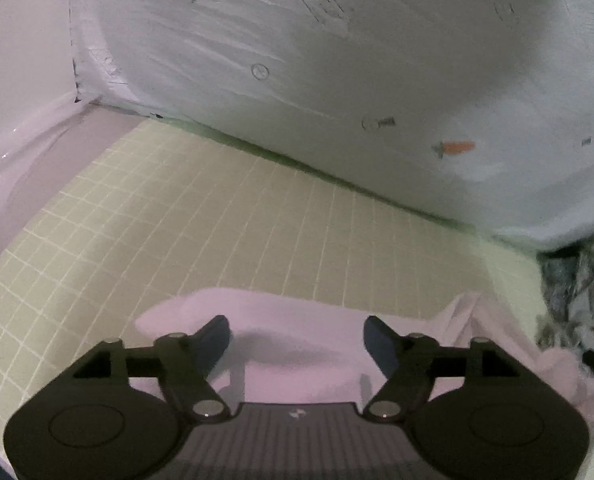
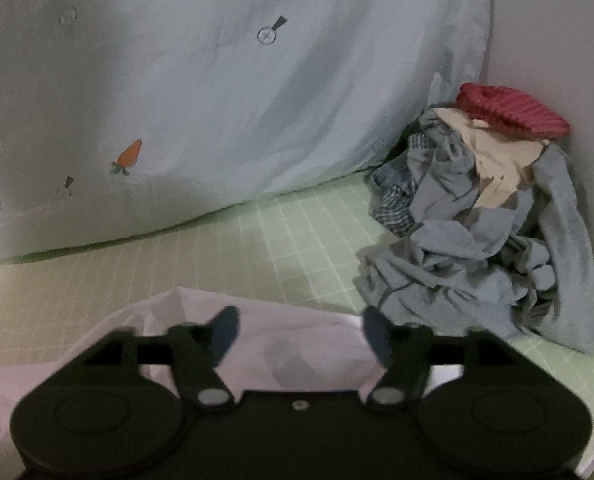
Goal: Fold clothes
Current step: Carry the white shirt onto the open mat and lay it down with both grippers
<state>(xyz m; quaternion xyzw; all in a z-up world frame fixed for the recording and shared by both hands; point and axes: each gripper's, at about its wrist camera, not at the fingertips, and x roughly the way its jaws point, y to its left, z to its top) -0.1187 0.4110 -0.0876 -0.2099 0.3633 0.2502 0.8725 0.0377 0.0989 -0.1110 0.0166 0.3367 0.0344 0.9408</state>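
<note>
A pale pink garment (image 1: 297,360) lies on the green grid mat (image 1: 177,220), partly folded. My left gripper (image 1: 297,330) is open just above the garment, its fingers apart with cloth showing between them. The same pink garment (image 2: 297,340) shows in the right wrist view. My right gripper (image 2: 299,330) is open above it and holds nothing. A pile of unfolded clothes (image 2: 477,232), grey-blue, checked, beige and red striped, sits at the right of the mat.
A pale blue sheet with carrot prints (image 1: 337,60) hangs as a backdrop behind the mat, also in the right wrist view (image 2: 217,100). A white wall (image 2: 557,40) stands right of the pile. The pile's edge shows at the right (image 1: 577,292).
</note>
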